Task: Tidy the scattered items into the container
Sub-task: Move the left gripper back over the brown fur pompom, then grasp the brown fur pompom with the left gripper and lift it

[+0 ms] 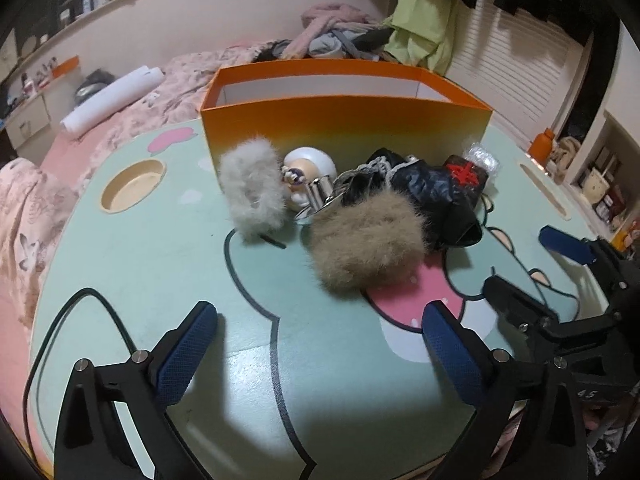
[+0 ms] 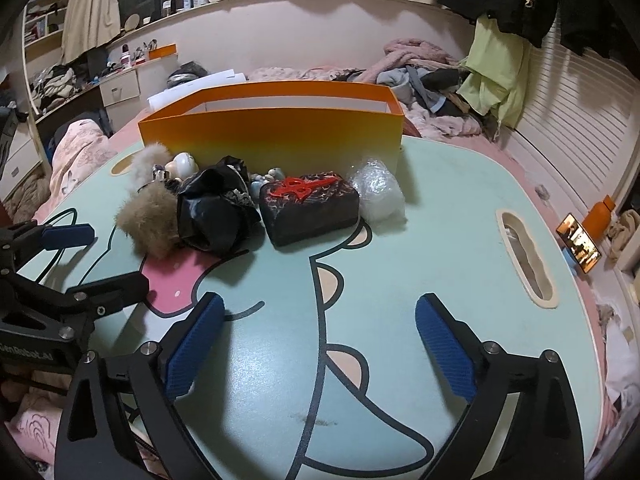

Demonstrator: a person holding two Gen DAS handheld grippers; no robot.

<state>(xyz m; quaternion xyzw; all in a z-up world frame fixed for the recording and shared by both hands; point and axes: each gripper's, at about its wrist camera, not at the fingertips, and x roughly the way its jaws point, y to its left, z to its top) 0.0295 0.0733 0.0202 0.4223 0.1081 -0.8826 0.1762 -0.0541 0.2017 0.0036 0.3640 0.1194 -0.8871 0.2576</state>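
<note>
An orange box (image 1: 344, 120) stands open at the back of the mint table (image 1: 160, 264); it also shows in the right wrist view (image 2: 272, 132). In front of it lie a white fluffy piece (image 1: 254, 188), a white figurine (image 1: 310, 172), a tan fur pom (image 1: 366, 242), a black crumpled bag (image 2: 218, 210), a dark box with a red emblem (image 2: 312, 204) and a bubble-wrap bundle (image 2: 378, 194). My left gripper (image 1: 320, 340) is open and empty, short of the tan pom. My right gripper (image 2: 320, 336) is open and empty, short of the dark box.
The table sits on a bed with pink bedding (image 1: 24, 216) and a clothes pile (image 2: 424, 76) behind. The table has a round cup hole (image 1: 134, 190) and a slot (image 2: 526, 254). A phone (image 2: 578, 248) leans at the right.
</note>
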